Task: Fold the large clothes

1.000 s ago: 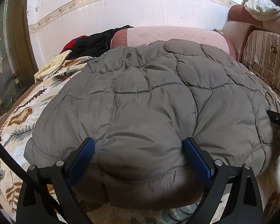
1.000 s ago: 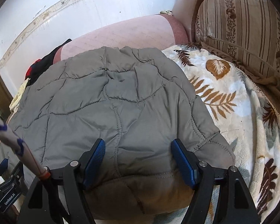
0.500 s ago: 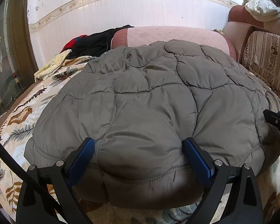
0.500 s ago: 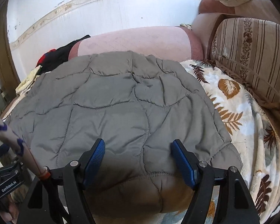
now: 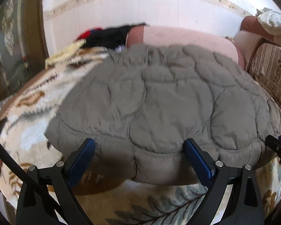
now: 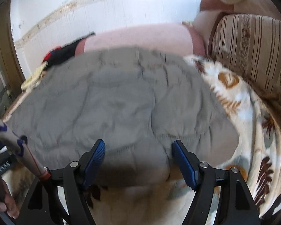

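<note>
The grey quilted puffer garment (image 5: 159, 101) lies spread flat on a leaf-patterned cream blanket (image 5: 28, 131), reaching from the near edge to the pink bolster cushion (image 5: 187, 37) at the far side. At the far left lies a heap of black and red clothes (image 5: 110, 35).

The left gripper (image 5: 138, 155) hovers at the garment's near hem with its blue pads wide apart, gripping nothing; the padded edge bulges between them, and the pads do not look to press on it. To its right, the right gripper (image 6: 138, 156) does likewise at the near right part of the hem, its jaws also wide and empty.

To fold well, each claw should probably bite deep enough to catch every padded layer, not just the outer shell. Both ought to close together, lift evenly and carry the hem toward the far edge. Slippery fabric may slide out, so grip firmly before lifting. Both views are blurred, so exact contact is uncertain.
</note>
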`<state>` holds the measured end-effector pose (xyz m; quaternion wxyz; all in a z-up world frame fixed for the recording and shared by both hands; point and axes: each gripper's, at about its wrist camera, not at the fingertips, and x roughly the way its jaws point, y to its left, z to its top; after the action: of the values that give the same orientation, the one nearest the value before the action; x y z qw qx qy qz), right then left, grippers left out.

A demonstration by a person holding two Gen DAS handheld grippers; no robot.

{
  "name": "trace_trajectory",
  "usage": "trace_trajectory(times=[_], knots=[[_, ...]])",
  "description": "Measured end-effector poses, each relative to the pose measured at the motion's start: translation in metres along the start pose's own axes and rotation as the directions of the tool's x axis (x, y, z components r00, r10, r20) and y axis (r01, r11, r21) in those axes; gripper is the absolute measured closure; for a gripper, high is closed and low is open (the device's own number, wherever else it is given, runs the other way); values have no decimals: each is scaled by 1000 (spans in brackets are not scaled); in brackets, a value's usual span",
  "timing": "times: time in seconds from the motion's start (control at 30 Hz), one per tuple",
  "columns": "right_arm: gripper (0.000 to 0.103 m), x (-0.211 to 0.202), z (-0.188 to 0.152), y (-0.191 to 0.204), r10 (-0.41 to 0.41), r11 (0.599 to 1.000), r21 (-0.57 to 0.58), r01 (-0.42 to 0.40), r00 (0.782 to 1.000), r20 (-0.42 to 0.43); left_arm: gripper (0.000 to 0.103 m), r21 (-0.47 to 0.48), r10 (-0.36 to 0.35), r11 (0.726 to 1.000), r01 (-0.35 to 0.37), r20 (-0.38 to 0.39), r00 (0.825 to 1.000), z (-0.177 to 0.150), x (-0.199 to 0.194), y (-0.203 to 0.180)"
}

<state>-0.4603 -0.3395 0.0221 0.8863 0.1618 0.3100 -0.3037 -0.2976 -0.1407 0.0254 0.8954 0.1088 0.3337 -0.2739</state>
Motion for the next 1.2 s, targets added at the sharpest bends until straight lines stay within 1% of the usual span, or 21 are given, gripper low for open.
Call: trace_trajectory(times=[0.07,0.17,0.3,0.43,0.5,0.57,0.63,0.7,0.77,0.8,0.83,0.87,0.9,0.97,1.0,1.03,1.07,1.13,1.17,1.2], knots=[[20,3,0,2,-2,1000,-21,2,1000,-5,6,15,0,1000,0,-13,1000,-1,4,-1],[19,-2,-3,5,0,999,-41,0,1000,-1,6,10,-18,1000,18,-10,1000,-4,-6,2],[19,-38,-14,12,65,997,-48,-62,996,68,6,-37,-46,998,46,0,999,-16,-35,12],[19,-72,-29,22,82,994,-76,-74,990,116,6,-78,-48,996,49,21,999,-25,-67,22],[19,-88,-31,25,97,992,-90,-86,987,129,6,-90,-54,994,59,58,997,-23,-93,26],[19,-105,-29,28,111,990,-98,-97,983,148,6,-92,-58,993,68,112,992,-16,-122,29],[19,-127,-20,31,130,988,-106,-112,975,181,6,-88,-65,993,80,161,985,-5,-154,30],[19,-153,-6,34,155,985,-104,-136,965,210,5,-76,-63,994,82,226,972,9,-187,32],[18,-186,13,35,169,983,-110,-144,947,272,0,-57,-45,996,64,293,955,26,-224,32],[15,-198,18,35,169,984,-113,-141,940,297,0,-53,-34,997,54,317,948,32,-241,32],[11,-213,24,35,171,983,-117,-139,930,325,0,-51,-27,998,46,332,943,38,-251,33],[9,-231,30,36,175,983,-122,-140,917,358,0,-47,-18,998,37,348,937,42,-264,33],[8,-241,32,37,178,982,-124,-141,910,374,0,-44,-4,999,20,354,935,45,-275,32],[5,-262,31,40,185,981,-134,-142,895,406,0,-41,32,999,-20,340,940,46,-285,30],[1,-268,27,43,178,982,-139,-131,892,415,0,-30,43,999,-36,313,949,45,-286,28],[1,-273,22,46,165,983,-142,-115,892,421,0,-16,58,998,-56,286,957,41,-287,25],[1,-275,14,49,149,985,-139,-98,894,423,0,5,82,996,-86,264,961,35,-286,20],[0,-275,0,51,132,989,-117,-91,899,418,0,39,107,992,-120,244,964,18,-283,15],[0,-275,-10,51,121,991,-102,-86,900,419,0,41,111,991,-124,232,966,9,-281,13],[0,-274,-20,51,117,992,-88,-88,900,420,0,34,96,994,-107,224,970,1,-280,14]])
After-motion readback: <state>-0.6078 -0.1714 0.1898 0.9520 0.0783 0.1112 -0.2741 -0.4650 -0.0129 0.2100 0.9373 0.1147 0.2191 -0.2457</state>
